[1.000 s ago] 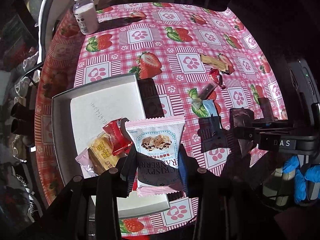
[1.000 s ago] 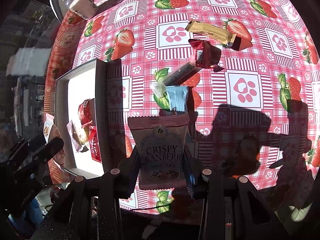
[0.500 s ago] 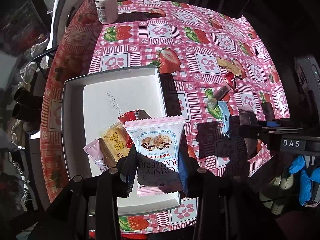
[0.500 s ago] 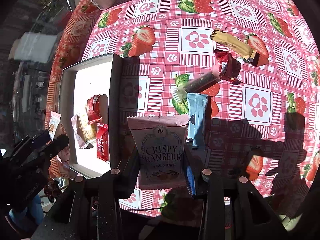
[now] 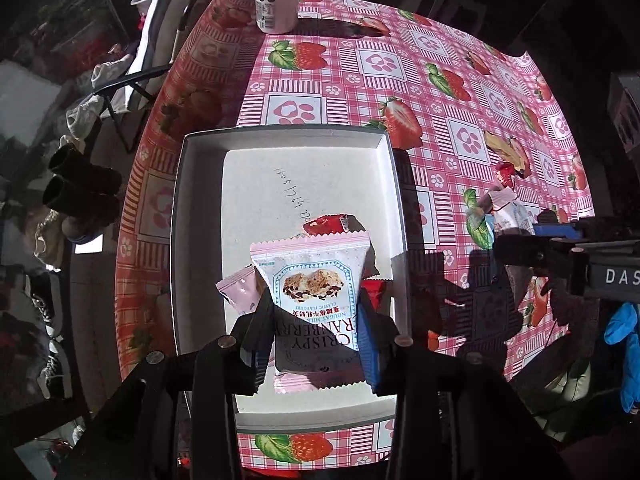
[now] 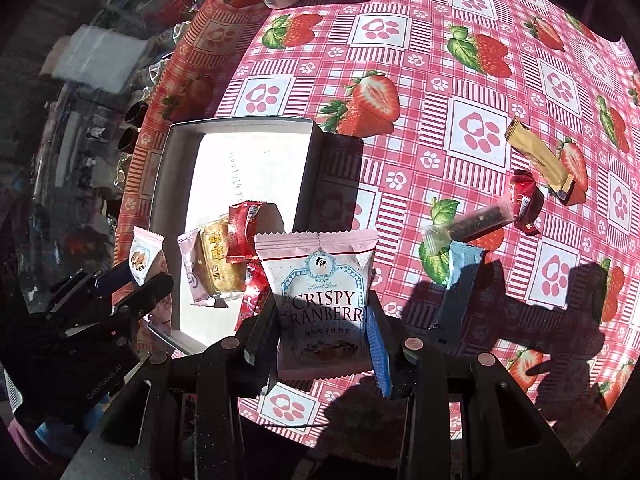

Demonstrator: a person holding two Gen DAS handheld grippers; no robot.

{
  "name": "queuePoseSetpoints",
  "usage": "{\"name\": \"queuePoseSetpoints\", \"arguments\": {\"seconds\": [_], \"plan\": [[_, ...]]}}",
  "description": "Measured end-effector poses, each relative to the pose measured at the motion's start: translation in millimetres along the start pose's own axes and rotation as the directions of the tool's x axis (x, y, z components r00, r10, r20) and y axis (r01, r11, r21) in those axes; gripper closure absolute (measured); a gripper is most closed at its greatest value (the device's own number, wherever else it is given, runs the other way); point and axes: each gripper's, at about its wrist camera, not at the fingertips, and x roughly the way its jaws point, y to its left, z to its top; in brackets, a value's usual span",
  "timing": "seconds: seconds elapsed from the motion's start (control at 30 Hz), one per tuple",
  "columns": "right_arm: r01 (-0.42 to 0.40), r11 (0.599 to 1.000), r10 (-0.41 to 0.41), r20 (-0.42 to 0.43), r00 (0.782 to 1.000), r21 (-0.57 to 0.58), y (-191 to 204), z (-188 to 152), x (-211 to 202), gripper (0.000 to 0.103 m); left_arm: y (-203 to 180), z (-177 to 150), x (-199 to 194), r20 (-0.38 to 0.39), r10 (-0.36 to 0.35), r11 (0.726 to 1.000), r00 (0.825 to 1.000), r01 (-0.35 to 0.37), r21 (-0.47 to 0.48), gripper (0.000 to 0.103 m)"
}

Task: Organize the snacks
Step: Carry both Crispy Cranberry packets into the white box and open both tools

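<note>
Left wrist view, progress: white box [image 5: 188,240] already has a few snacks in it, so the sorting is underway but not finished imo
Left wrist view, left gripper [image 5: 316,320]: fingers closed on a pink nougat packet [image 5: 312,280], pinching it at both side edges; the packet hangs over the near half of the box, not dropped in yet
Left wrist view, in the box: one red wrapper [image 5: 328,224], one pale pink sachet [image 5: 240,292], plus a second red bit at the right finger; anything else is hidden behind the held packet
Left wrist view, on the tablecloth [image 5: 400,60]: a small cluster of loose snacks out to the right, too squashed by the lens to count here
Left wrist view, extras: one white bottle [image 5: 276,0] at the far edge

Right wrist view, right gripper [image 6: 320,320]: also closed on a second nougat packet [image 6: 316,280], same kind, held above the table just beside the box's right wall
Right wrist view, in the box: one yellow cracker pack [image 6: 218,264], one pink sachet, two red wrappers, so four lying inside
Right wrist view, left out: one gold bar [image 6: 536,156], one red candy [image 6: 524,200], one clear dark stick [image 6: 476,222], one blue packet [image 6: 460,268], four well apart from the box
Right wrist view, tally: four in, two in the air, four to go, roughly halfway
</note>
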Motion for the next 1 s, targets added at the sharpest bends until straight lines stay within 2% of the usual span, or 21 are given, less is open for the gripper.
{"name": "queuePoseSetpoints", "arguments": {"seconds": [0.4,0.87,0.97,1.0], "plan": [[-0.01,0.992,0.0,-0.083,0.997,-0.127,59.6,21.7,38.2,0.062,26.2,-11.8,25.1,-0.065,0.013,0.998,0.998,-0.017,-0.061,0.062],[-0.005,0.988,-0.011,-0.106,0.994,-0.154,85.6,54.5,60.1,0.062,27.2,-9.8,42.6,-0.104,0.026,0.998,0.994,-0.032,-0.059,0.061],[-0.008,0.987,-0.011,-0.117,0.993,-0.161,88.7,56.7,62.1,0.059,26.1,-10.7,44.2,-0.111,0.033,0.998,0.993,-0.039,-0.05,0.056],[-0.01,0.987,-0.009,-0.117,0.993,-0.162,89.0,57.4,62.4,0.059,25.2,-11.1,44.8,-0.113,0.032,0.998,0.993,-0.037,-0.048,0.05]]}}
